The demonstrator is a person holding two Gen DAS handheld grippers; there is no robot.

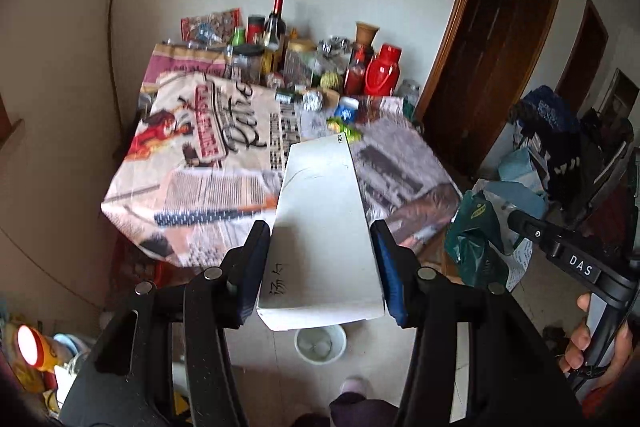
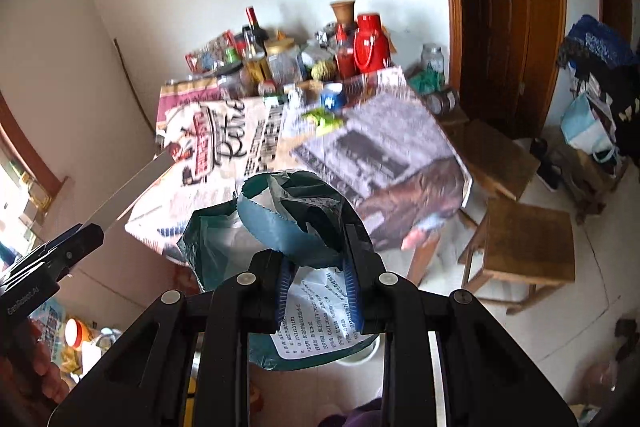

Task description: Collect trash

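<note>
My left gripper [image 1: 322, 267] is shut on a long white cardboard box [image 1: 320, 223] with handwriting on it, held in the air in front of the table. A white bin [image 1: 320, 343] stands on the floor below the box. My right gripper [image 2: 318, 291] is shut on a crumpled green and white plastic bag [image 2: 288, 227] with printed text. That bag also shows at the right of the left wrist view [image 1: 476, 239]. The white box shows at the left of the right wrist view [image 2: 132, 187].
A table covered with a newspaper-print cloth [image 1: 224, 163] carries bottles, jars, a red thermos [image 1: 382, 71] and green wrappers [image 1: 344, 131] at its back. Two wooden stools [image 2: 524, 247] stand to the right. Bags are piled by the brown door [image 1: 492, 39].
</note>
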